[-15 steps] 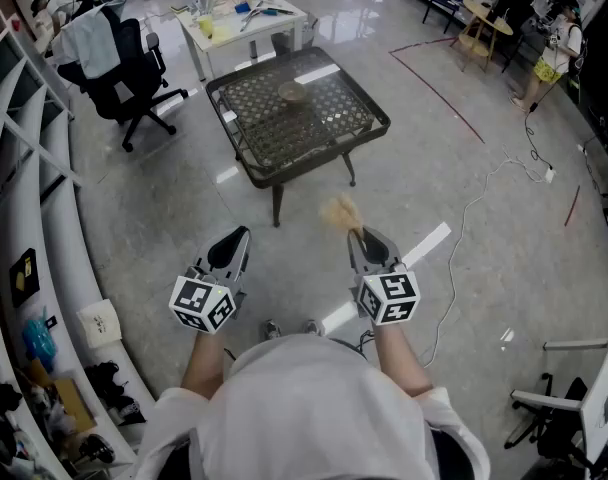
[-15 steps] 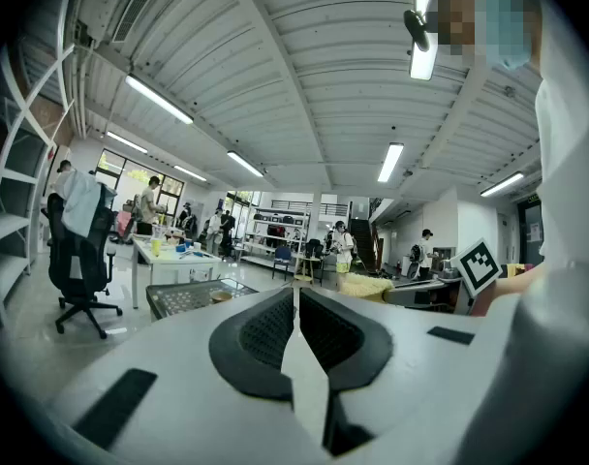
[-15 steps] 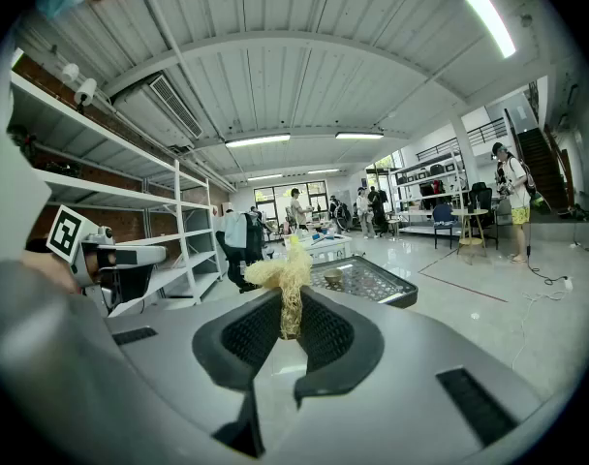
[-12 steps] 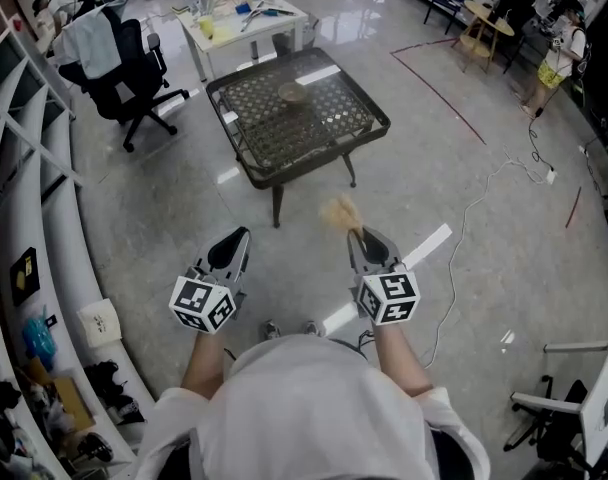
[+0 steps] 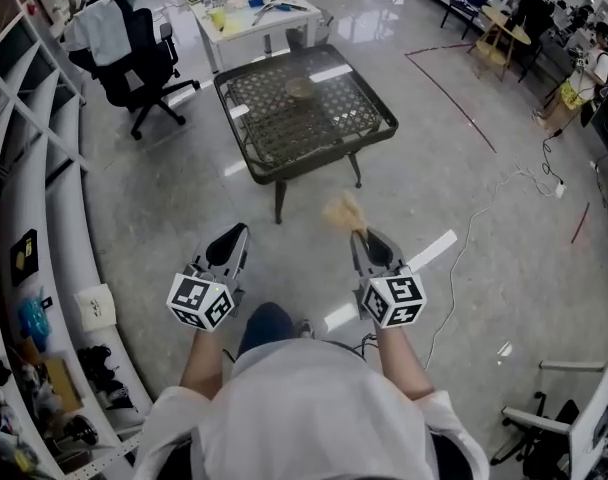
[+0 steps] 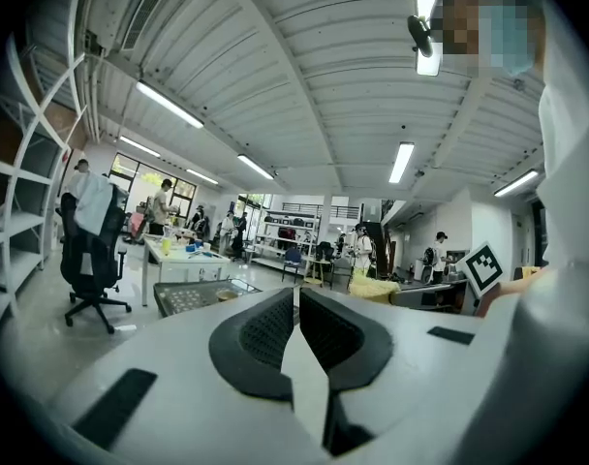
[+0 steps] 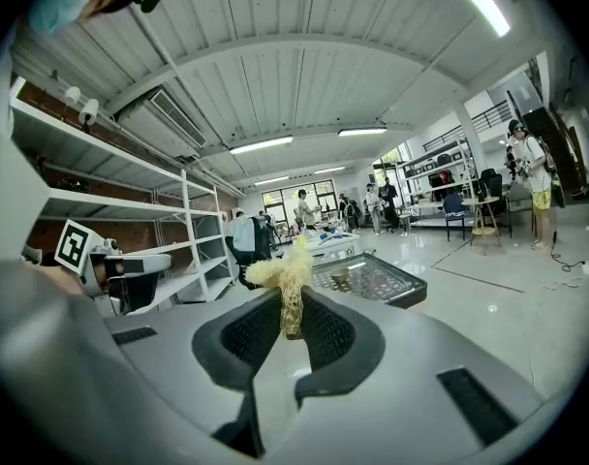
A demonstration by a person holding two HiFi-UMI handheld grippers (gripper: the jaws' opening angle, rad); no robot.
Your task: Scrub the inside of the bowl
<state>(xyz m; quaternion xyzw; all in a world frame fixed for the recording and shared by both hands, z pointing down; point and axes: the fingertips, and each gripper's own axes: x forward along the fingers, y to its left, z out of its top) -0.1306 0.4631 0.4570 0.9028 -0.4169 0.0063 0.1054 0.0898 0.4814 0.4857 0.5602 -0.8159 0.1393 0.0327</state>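
Fibrous yellow scrubber [image 7: 285, 271], pinched in right tongs [image 7: 292, 308]

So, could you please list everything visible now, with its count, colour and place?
bowl: one, brownish, on the dark table
dark table: one, black, ahead of the person
white table: one, white, cluttered, beyond the dark table
office chair: one, black, left of the white table
garment: one, pale, over the chair's back
shelving: one run, white, far left
tape strip: one, white, floor at right
scrubber: one, pale yellow, in the right gripper
left gripper: one, grey, jaws together, empty
right gripper: one, grey, shut on the scrubber
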